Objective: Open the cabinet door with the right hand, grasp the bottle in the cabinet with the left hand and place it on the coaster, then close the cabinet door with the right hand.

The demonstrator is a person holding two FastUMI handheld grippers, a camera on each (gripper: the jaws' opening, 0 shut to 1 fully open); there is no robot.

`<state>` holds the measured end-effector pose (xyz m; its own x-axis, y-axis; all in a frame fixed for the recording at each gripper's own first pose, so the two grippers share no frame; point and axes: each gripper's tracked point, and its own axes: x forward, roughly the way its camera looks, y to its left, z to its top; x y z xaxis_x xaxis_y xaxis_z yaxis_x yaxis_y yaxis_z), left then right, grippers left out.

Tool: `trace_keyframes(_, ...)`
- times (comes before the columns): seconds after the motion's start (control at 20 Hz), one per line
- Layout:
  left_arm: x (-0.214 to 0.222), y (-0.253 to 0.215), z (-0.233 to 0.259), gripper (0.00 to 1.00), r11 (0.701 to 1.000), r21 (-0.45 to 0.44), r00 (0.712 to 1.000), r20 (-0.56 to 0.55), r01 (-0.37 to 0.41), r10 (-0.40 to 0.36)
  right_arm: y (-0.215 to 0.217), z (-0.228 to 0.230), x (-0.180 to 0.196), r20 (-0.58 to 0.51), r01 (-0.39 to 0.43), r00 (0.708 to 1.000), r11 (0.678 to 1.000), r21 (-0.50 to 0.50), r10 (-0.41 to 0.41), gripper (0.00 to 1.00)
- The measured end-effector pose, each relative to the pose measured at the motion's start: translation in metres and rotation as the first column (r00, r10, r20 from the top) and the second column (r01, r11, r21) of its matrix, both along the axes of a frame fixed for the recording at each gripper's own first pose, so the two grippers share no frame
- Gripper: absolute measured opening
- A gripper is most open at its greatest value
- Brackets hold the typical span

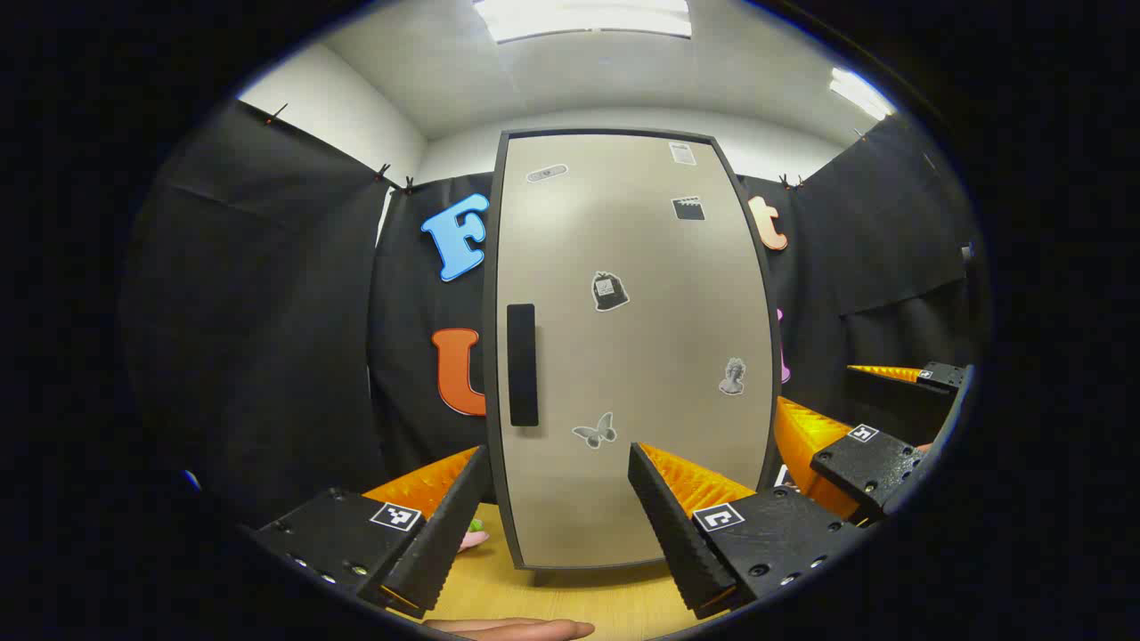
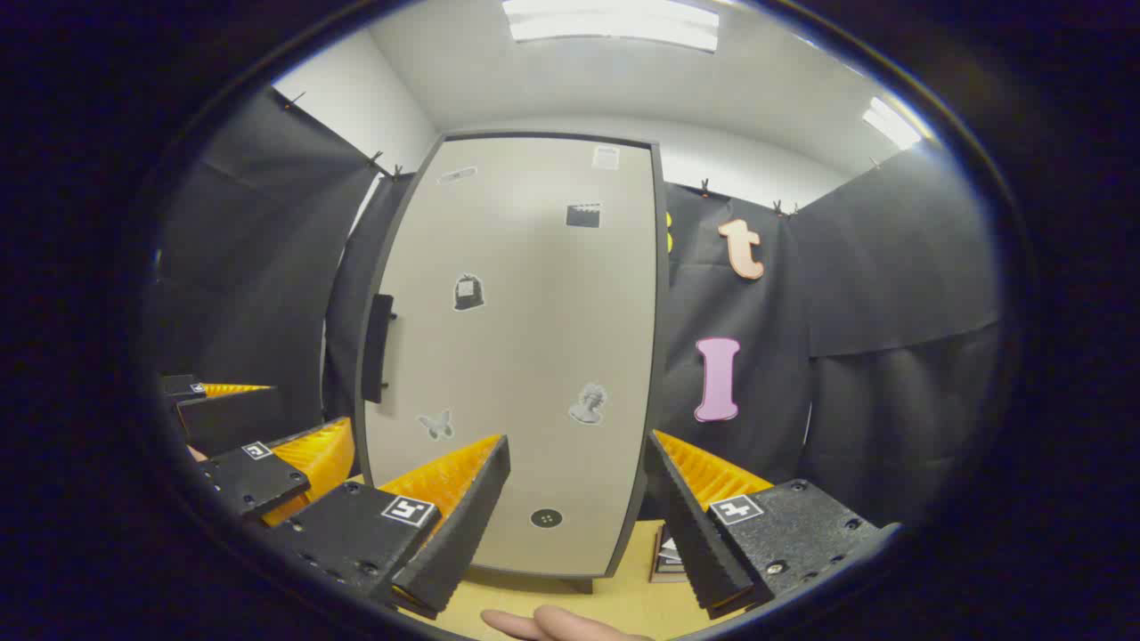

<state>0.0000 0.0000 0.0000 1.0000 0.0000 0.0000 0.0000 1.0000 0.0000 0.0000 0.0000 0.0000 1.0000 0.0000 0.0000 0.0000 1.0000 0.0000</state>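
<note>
A tall cabinet stands on the table with its beige door [image 1: 623, 356] shut, so the bottle inside is hidden. The black handle [image 1: 522, 365] sits on the door's left edge. In the left gripper view, my left gripper [image 1: 559, 499] hangs open in front of the door's lower part, touching nothing. My right gripper [image 1: 846, 405] shows at the right, also open. In the right gripper view the door [image 2: 517, 356] and handle [image 2: 378, 349] face me, my right gripper [image 2: 574, 507] is open and short of the door, and my left gripper [image 2: 267, 418] is at the left.
The cabinet rests on a wooden table [image 1: 552, 596]. A small pink and green thing [image 1: 472, 537] lies left of the cabinet's base. A small dark flat square [image 2: 666, 552], maybe the coaster, lies at the base's right corner. A finger [image 2: 552, 623] shows at the bottom edge.
</note>
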Motion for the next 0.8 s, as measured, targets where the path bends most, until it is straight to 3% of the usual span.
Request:
trace_keyframes(0.35, -0.010, 0.017, -0.009, 0.94, 0.999, -0.014, 0.999, -0.037, -0.029, 0.028, 0.021, -0.014, 0.002, -0.086, -0.099, 0.991, 0.995, 0.010, 0.100, 0.97)
trace_keyframes(0.8, -0.020, 0.044, -0.014, 0.94, 0.997, 0.001, 0.995, -0.050, -0.084, 0.083, 0.067, -0.023, 0.012, -0.151, -0.255, 0.954, 0.966, 0.040, 0.258, 0.97)
